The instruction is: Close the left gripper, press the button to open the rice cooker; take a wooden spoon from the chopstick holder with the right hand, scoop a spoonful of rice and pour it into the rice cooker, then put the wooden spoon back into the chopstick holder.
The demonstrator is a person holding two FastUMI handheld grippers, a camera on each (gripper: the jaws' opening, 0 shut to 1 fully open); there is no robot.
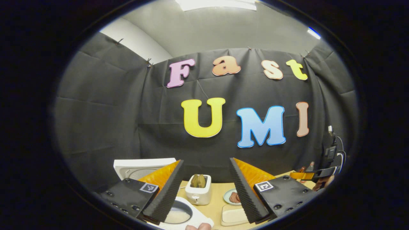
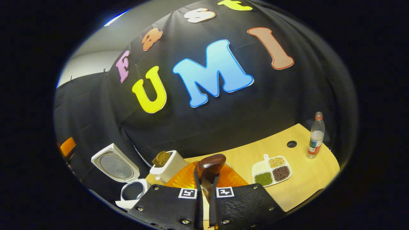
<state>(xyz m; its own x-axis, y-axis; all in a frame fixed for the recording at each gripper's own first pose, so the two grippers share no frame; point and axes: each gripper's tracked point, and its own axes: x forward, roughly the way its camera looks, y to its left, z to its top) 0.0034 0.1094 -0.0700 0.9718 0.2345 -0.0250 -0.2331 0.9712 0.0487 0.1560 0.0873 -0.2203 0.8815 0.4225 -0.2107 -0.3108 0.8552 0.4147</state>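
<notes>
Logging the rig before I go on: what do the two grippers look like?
Both match. The left gripper has two wedge-shaped fingers with ribbed inner pads, translucent orange panels behind them, and dark mounting blocks with screws, each bearing a square black-and-white marker. The right gripper shows the same blocks, screws, markers and orange panel.

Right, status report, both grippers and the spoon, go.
Left gripper open, above the table. Right gripper shut on wooden spoon, bowl up. Rice cooker lid open. Toaster stands between spoon and cooker.
</notes>
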